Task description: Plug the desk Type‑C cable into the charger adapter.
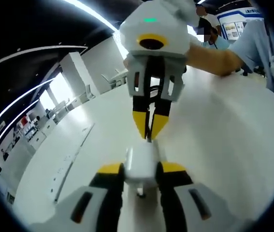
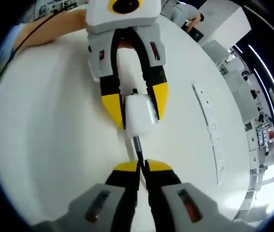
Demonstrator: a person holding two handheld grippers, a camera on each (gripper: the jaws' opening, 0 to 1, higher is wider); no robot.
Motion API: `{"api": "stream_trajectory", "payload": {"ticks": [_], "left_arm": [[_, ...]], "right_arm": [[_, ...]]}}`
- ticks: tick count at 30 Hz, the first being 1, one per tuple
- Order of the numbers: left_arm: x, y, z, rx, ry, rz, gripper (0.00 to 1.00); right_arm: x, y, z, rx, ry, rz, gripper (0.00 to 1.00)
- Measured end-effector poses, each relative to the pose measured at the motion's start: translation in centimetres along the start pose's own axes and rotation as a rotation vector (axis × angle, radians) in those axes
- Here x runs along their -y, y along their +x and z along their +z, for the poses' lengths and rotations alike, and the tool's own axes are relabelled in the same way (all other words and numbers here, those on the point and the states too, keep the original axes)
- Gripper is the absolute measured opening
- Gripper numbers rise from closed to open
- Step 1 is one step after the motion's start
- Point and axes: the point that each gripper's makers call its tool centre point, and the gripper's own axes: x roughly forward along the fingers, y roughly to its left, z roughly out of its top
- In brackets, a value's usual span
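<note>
— What have your left jaws got?

— My left gripper [image 1: 140, 170] is closed on the white, rounded-cornered plastic charger adapter [image 1: 141, 164]; the yellow-tipped fingers [image 1: 110, 169] press its two sides. In the right gripper view I see the same hold from the front: the left gripper [image 2: 136, 105] comes down from the top, with the adapter [image 2: 139, 116] clamped between its tips.

— And the right?

— My right gripper [image 2: 142, 166] is pinched almost fully together on the thin dark Type‑C cable [image 2: 137, 147], just behind its plug. In the left gripper view it [image 1: 150, 126] points down at me, tips drawn to a narrow wedge with the cable [image 1: 149, 113] running up between them.

— Where does the plug sit against the adapter?

— The cable's end meets the face of the adapter that is turned toward my right jaws. I cannot tell whether it is seated inside the port or only touching it.

— What lies under all this?

— A wide, smooth white desk [image 2: 54, 145]. A person's bare forearm [image 1: 214, 60] reaches in behind the right gripper, with a pale blue sleeve [image 1: 255, 43] further back.
</note>
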Motion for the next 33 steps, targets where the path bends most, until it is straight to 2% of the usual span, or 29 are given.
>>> {"api": "stream_trajectory", "payload": {"ticks": [5,8,12,14,21,26,28,29,33], "left_arm": [[-0.9,0.3,-0.3,0.001,-0.015,0.024,0.29],[-1.7,0.3,-0.6,0.009,-0.012,0.053,0.29],[-2.0,0.2,-0.8,0.03,-0.065,0.047,0.29],[-2.2,0.1,-0.8,0.031,-0.067,0.049,0.29],[-3.4,-0.1,-1.5,0.003,-0.047,0.107,0.29],[-4.7,-0.8,-2.3,-0.016,-0.037,0.163,0.29],[-5.1,-1.0,-2.6,-0.025,-0.04,0.179,0.29],[-5.3,-1.0,-2.7,-0.027,-0.043,0.184,0.29],[-5.7,-1.4,-3.0,-0.039,-0.048,0.207,0.29]], "right_arm": [[1.3,0.6,0.2,0.024,-0.077,-0.094,0.07],[1.6,0.9,0.4,0.062,-0.08,-0.116,0.08],[2.2,0.7,0.7,0.127,-0.036,-0.121,0.16],[2.4,0.4,0.5,0.135,-0.031,-0.115,0.19],[4.0,-0.9,-0.5,0.138,-0.003,-0.147,0.21],[5.9,-2.5,-2.2,0.116,0.03,-0.194,0.18],[6.6,-3.1,-3.8,0.078,0.048,-0.203,0.14],[6.7,-3.4,-5.0,0.034,0.049,-0.198,0.14],[7.8,-4.1,-7.2,0.008,0.093,-0.203,0.17]]}}
